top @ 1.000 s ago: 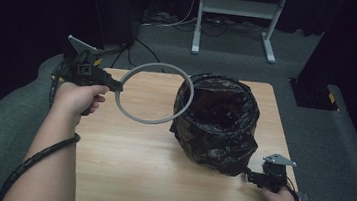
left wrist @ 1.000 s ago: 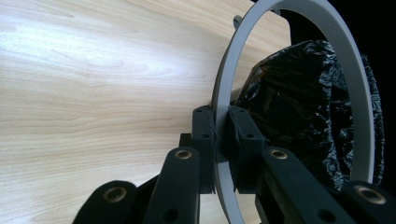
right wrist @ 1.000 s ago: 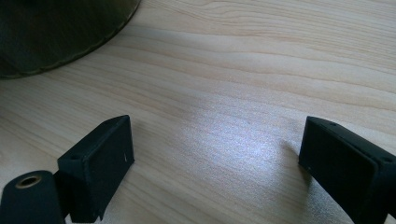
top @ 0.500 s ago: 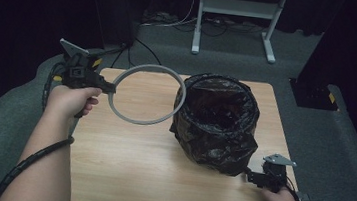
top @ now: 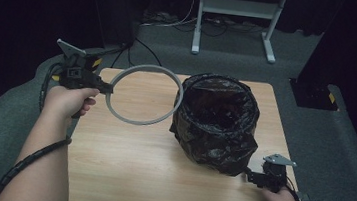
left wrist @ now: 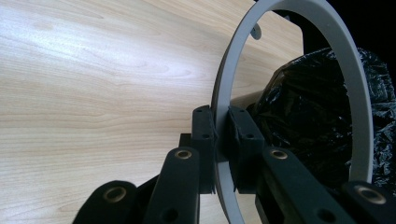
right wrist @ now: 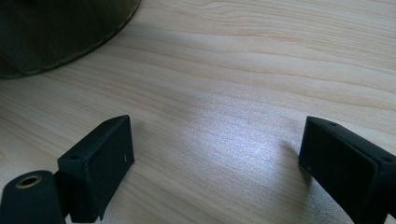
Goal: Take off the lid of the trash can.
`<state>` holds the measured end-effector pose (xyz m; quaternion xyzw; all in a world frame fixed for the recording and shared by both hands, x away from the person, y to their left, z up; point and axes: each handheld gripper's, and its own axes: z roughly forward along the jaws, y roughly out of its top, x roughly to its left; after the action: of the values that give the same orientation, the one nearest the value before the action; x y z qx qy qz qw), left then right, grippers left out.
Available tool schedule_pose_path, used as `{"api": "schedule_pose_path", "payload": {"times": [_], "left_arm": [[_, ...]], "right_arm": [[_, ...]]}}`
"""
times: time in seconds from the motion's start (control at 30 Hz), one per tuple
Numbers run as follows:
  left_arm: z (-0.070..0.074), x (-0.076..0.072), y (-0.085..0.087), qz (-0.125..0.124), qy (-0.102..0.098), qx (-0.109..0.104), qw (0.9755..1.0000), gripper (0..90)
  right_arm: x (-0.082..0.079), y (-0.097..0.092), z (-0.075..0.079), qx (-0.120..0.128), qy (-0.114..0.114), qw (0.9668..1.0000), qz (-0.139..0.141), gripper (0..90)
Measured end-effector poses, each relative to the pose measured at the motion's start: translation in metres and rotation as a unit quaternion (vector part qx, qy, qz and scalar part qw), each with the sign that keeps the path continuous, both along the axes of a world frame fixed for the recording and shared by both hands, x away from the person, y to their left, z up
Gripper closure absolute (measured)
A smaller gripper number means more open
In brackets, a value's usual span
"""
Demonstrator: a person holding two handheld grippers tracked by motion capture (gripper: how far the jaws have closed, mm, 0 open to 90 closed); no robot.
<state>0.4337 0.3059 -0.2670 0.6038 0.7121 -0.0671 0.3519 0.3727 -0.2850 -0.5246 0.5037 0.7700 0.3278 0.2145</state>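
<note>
A grey ring point(top: 136, 122) hangs level above the left half of the wooden table point(top: 124, 165). My left gripper point(top: 106, 89) is shut on the ring's left rim. In the left gripper view the fingers point(left wrist: 203, 135) pinch the ring point(left wrist: 357, 93) edge-on, with the black bag point(left wrist: 308, 116) behind it. A bin lined with that black plastic bag point(top: 217, 122) stands on the right half of the table, and the ring's right edge nearly meets its rim. My right gripper point(top: 251, 177) rests at the bin's front right foot. Its jaws stand open point(right wrist: 219, 154) over bare wood, beside the bin's base point(right wrist: 60, 32).
A white metal stand point(top: 236, 8) and cables lie on the grey floor behind the table. A dark box point(top: 313, 92) sits on the floor off the table's right far corner. The table's front left is bare wood.
The left hand has carried the ring slightly to the left, so its right edge has come off the bin's rim. The right gripper has kept still.
</note>
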Motion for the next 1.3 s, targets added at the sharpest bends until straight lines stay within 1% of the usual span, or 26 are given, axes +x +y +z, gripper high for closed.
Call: {"api": "schedule_pose_path", "payload": {"times": [0.2, 0.3, 0.37, 0.93, 1.1, 1.2, 1.3], "left_arm": [[-0.001, -0.002, 0.006, 0.007, -0.001, 0.000, 1.0000, 82.0], [-0.002, -0.003, 0.009, 0.010, 0.001, 0.004, 0.9999, 82.0], [-0.005, -0.003, 0.010, 0.017, 0.002, 0.002, 0.9998, 82.0], [-0.023, -0.002, 0.012, 0.015, 0.015, 0.006, 0.9998, 81.9], [-0.030, -0.002, 0.011, 0.014, 0.017, 0.006, 0.9997, 82.0], [-0.036, -0.001, 0.011, 0.014, 0.023, 0.013, 0.9995, 81.9], [-0.039, -0.001, 0.011, 0.015, 0.025, 0.013, 0.9995, 81.8]], "right_arm": [[0.000, 0.000, 0.000, 0.000, 0.000, 1.0000, 0.000, 9.8], [0.000, 0.000, 0.000, 0.000, 0.000, 1.0000, -0.001, 9.8], [0.000, 0.000, 0.000, 0.000, 0.000, 1.0000, -0.001, 9.8], [0.000, 0.000, 0.000, 0.000, 0.000, 1.0000, 0.000, 9.8], [0.000, 0.000, 0.000, -0.001, 0.000, 1.0000, 0.000, 9.8], [0.000, 0.000, 0.000, 0.000, 0.000, 1.0000, 0.000, 9.8], [0.000, 0.000, 0.000, 0.000, 0.000, 1.0000, 0.000, 9.8]]}}
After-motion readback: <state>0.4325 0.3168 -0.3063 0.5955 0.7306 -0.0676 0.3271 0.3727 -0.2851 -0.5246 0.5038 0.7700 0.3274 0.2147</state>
